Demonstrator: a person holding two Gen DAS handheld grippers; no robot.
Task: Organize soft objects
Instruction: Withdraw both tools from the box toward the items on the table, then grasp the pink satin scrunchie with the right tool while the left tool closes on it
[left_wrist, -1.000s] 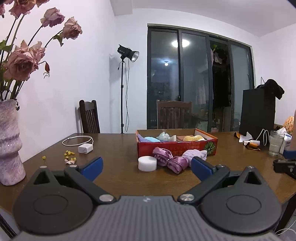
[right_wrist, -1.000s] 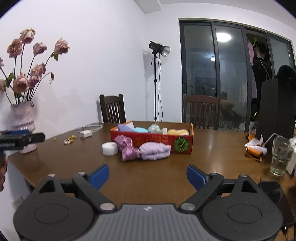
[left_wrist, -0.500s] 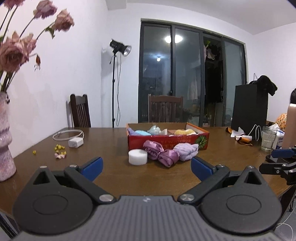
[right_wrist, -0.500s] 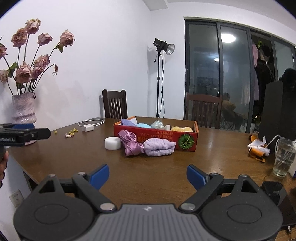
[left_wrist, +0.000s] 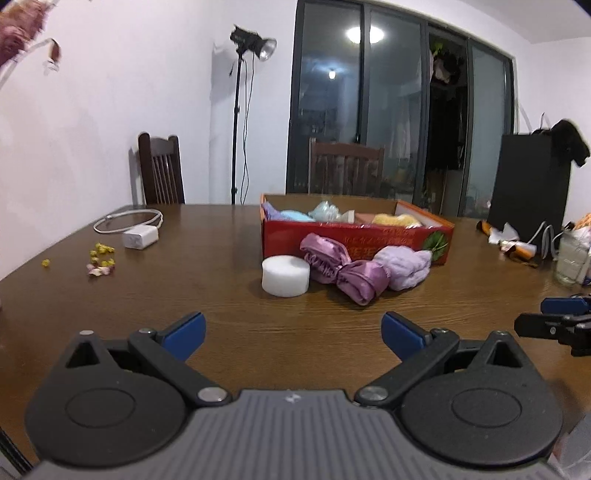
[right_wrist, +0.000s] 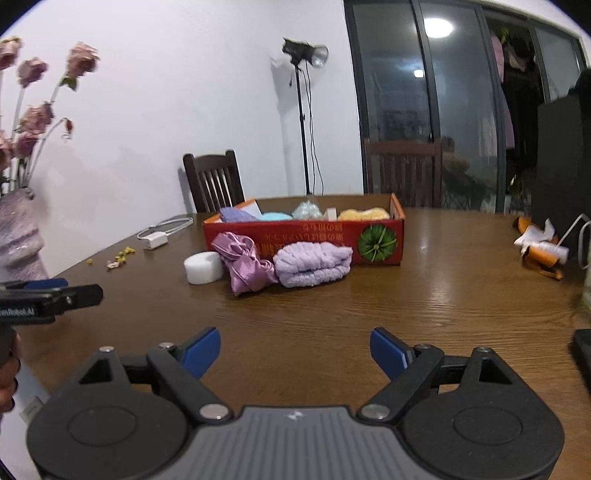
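Grippers both gape wide and hold nothing: your left gripper (left_wrist: 291, 332) and right gripper (right_wrist: 295, 349) hover over the table (right_wrist: 424, 302). Well ahead of both lie the satin pouch (left_wrist: 341, 267), lilac towel (right_wrist: 314, 264) and white sponge (left_wrist: 285, 276), against the red box (right_wrist: 306, 240).

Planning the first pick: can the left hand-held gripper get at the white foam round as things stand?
Probably yes. The left hand-held gripper is open, and only bare table lies between it and the white foam round.
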